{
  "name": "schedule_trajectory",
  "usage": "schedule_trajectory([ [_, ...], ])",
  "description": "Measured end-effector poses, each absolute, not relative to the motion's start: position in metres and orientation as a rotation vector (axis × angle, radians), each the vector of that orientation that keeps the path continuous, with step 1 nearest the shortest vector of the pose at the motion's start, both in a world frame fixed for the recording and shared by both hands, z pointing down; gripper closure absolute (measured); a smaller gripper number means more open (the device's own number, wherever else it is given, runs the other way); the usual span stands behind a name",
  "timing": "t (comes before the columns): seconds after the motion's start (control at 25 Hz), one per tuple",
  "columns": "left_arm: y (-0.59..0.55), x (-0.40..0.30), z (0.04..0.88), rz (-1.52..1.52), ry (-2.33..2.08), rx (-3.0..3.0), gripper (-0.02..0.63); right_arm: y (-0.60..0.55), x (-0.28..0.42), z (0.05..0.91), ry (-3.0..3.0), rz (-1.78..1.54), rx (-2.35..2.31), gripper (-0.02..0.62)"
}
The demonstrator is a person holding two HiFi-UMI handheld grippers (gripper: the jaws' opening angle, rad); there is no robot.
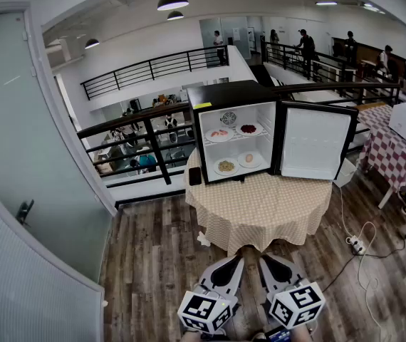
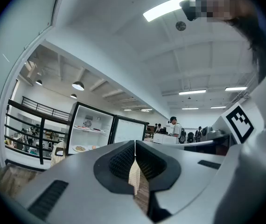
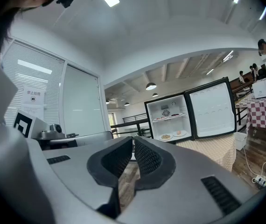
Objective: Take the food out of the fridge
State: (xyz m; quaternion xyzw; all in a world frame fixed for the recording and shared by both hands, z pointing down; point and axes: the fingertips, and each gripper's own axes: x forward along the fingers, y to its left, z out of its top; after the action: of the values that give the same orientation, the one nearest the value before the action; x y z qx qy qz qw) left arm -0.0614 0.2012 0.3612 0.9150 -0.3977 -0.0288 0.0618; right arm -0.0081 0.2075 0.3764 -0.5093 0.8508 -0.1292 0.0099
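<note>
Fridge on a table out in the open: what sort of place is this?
Probably an open-plan office or lab with a mezzanine, not a kitchen: the small fridge sits open on a cloth-covered table, black railings edge an upper walkway, and people stand and sit beyond.

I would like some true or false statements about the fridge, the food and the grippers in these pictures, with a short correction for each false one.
1. The fridge door stands open. True.
2. The fridge stands on the floor. False: it stands on the cloth-covered table.
3. Four plates of food are inside the fridge. True.
4. The left gripper holds a plate. False: its jaws are shut on nothing, well away from the fridge.
</note>
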Motion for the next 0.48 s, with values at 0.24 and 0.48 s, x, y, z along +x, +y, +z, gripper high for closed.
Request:
schedule_trajectory([
  [0.24, 0.205, -0.054, 0.367, -0.085, -1.198, 2.750, 0.589, 0.207, 0.003, 0.381, 2.656, -0.355, -1.682, 0.566],
  [0.48, 0.206, -0.043, 0.367, -0.064, -1.220, 2.762, 0.589, 0.207, 0.010, 0.383, 2.670, -0.342, -1.657, 0.566],
])
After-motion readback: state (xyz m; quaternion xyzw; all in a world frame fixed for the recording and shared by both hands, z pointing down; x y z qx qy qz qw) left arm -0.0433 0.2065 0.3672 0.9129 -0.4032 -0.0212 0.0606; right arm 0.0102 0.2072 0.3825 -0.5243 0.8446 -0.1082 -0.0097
